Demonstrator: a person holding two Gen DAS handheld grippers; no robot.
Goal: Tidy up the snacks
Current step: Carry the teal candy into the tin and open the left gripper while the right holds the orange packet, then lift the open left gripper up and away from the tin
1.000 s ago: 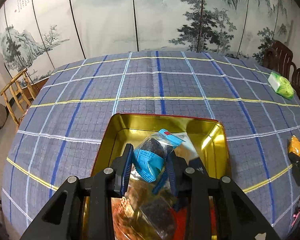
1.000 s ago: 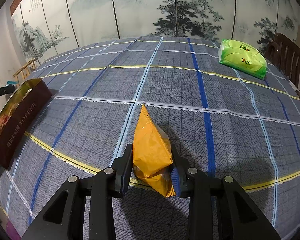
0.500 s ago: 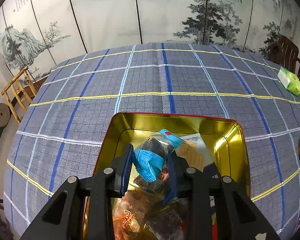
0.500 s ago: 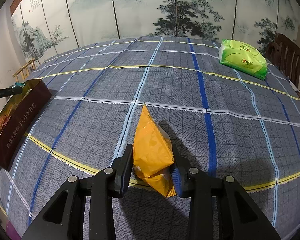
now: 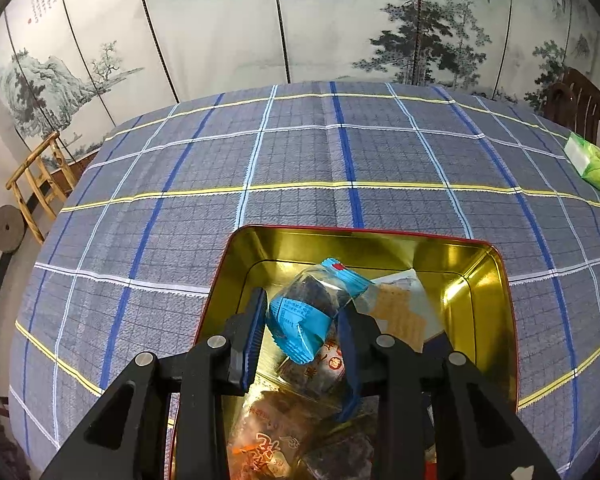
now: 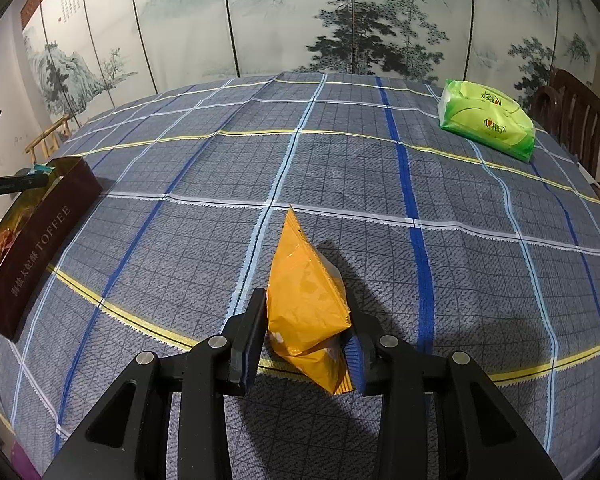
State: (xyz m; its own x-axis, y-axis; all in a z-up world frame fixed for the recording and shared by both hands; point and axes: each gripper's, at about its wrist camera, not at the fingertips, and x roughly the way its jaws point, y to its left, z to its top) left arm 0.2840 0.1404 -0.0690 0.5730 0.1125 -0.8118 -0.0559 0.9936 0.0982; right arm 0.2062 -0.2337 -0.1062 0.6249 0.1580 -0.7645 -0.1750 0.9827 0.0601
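Left gripper (image 5: 302, 330): hanging over the open tin, its jaws opening around the blue-wrapped snack; the right pad is still touching the wrapper, the left pad is standing just beside it.
Blue-wrapped snack (image 5: 312, 312): sitting between the left gripper's pads, above the other packets in the tin, its clear end with the dark sweet pointing away from the camera.
Tin (image 5: 380, 240): lying open at the near edge of the table, gold inside with a red rim; in the right wrist view its dark red side reading TOFFEE is showing at the table's left edge.
Packets in the tin (image 5: 400, 312): lying piled on the tin's floor, a pale one near the far right corner, orange-printed and dark ones nearer the camera.
Right gripper (image 6: 306, 332): clamping the orange packet between both pads, pointing down at the table.
Orange packet (image 6: 304, 296): being held just over the cloth near the table's near edge, its pointed end aiming toward the far edge.
Table (image 6: 340, 168): wearing a grey-blue checked cloth with blue, white and yellow lines.
Green tissue pack (image 6: 486, 120): lying near the table's far right edge, well apart from both grippers.
Folding screen (image 6: 300, 16): standing behind the table, painted with pines and hills.
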